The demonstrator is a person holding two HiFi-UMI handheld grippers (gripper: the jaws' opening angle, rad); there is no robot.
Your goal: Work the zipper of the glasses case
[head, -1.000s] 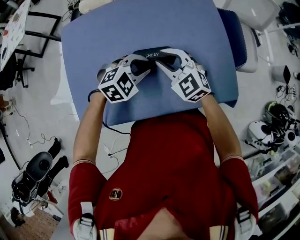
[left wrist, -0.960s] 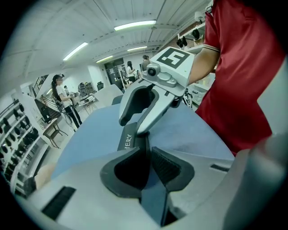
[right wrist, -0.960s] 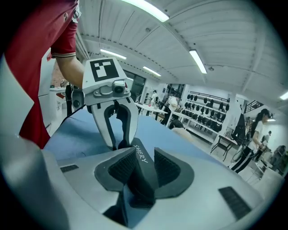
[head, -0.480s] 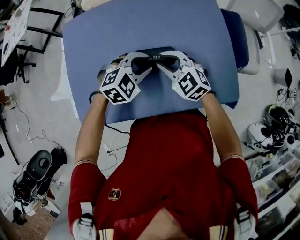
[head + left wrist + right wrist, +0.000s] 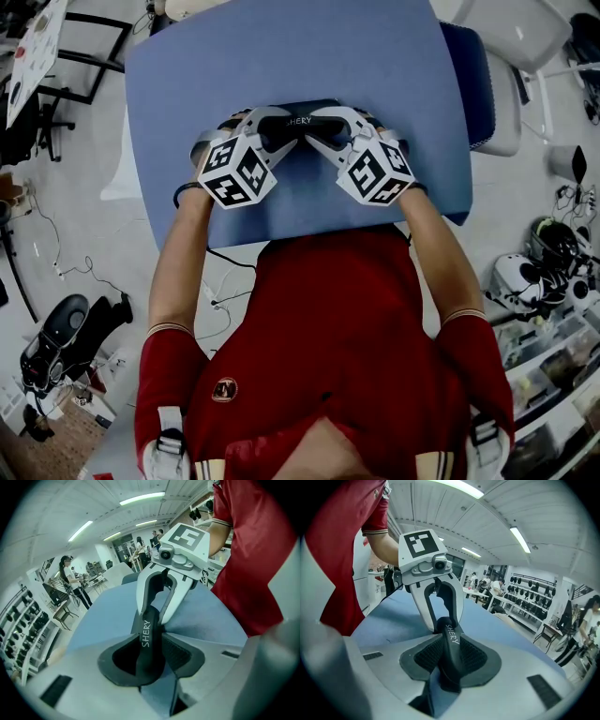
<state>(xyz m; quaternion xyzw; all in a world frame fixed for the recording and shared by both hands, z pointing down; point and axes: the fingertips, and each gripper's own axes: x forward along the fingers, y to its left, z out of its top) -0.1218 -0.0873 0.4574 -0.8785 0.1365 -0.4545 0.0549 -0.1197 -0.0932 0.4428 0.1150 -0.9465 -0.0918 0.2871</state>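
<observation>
The left gripper, jaws just opening, sits loose around one end of the glasses case at the middle of the blue surface, while the right gripper clamps the other end, suggesting a regrip for the zipper.

Blue table under a black glasses case

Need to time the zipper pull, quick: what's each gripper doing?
Left gripper: jaws just opening, loose around the glasses case.
Right gripper: closed on the glasses case.
</observation>
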